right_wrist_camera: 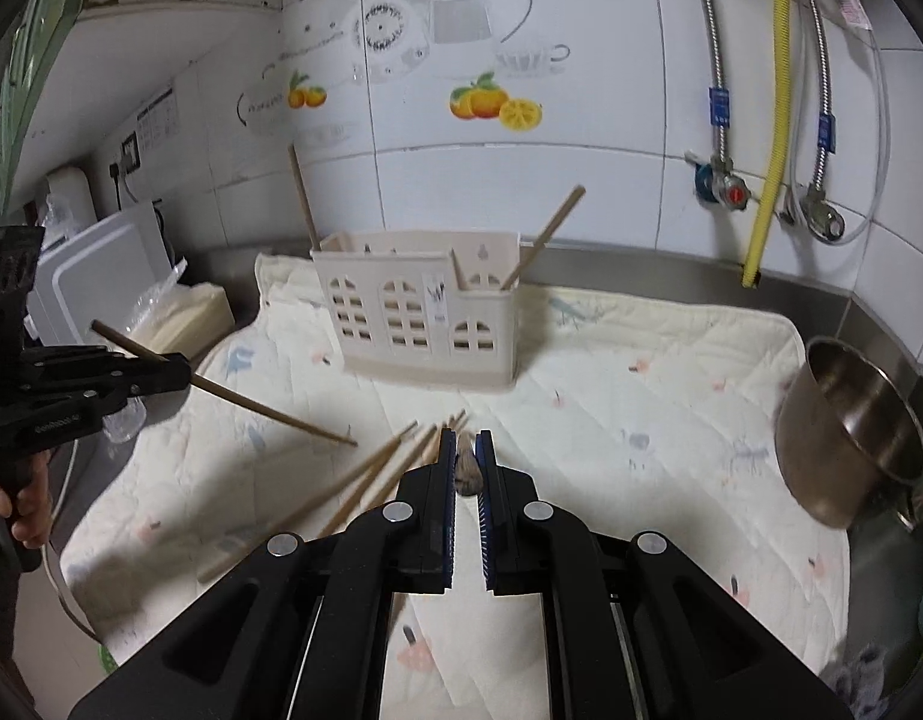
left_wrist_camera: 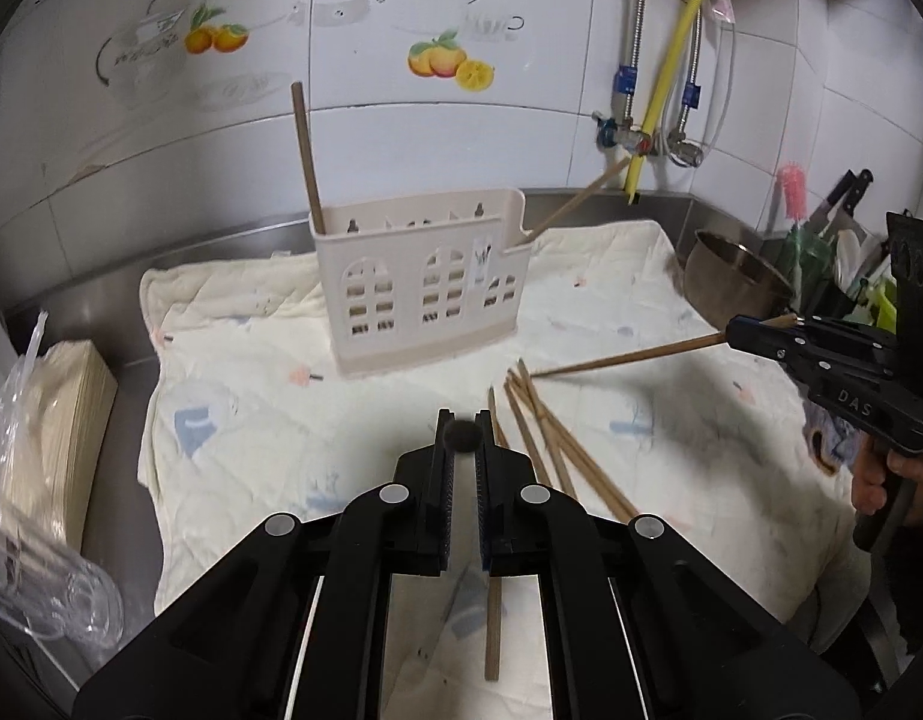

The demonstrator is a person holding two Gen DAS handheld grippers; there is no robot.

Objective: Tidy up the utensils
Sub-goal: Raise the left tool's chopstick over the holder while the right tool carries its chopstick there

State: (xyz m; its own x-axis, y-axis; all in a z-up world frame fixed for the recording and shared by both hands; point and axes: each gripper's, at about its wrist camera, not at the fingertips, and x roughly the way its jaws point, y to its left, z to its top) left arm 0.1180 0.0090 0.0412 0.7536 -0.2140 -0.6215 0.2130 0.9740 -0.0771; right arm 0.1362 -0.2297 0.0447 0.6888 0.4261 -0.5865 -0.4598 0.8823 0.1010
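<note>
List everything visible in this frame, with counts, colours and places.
utensil holder: 1, beige, upright on the cloth near the wall
chopsticks in holder: 2, brown, one leaning at each end
loose chopsticks: about five, brown, piled on the cloth in front of the holder
held chopsticks: 2, brown, one in each tool
quilted cloth: 1, cream, spread over the steel counter
steel pot: 1, silver, tilted at the cloth's right edge
hose: 1, yellow, running down the tiled wall
bottle brush: 1, pink, far right
left tool: 1, black, shut on a chopstick
right tool: 1, black, shut on a chopstick
</note>
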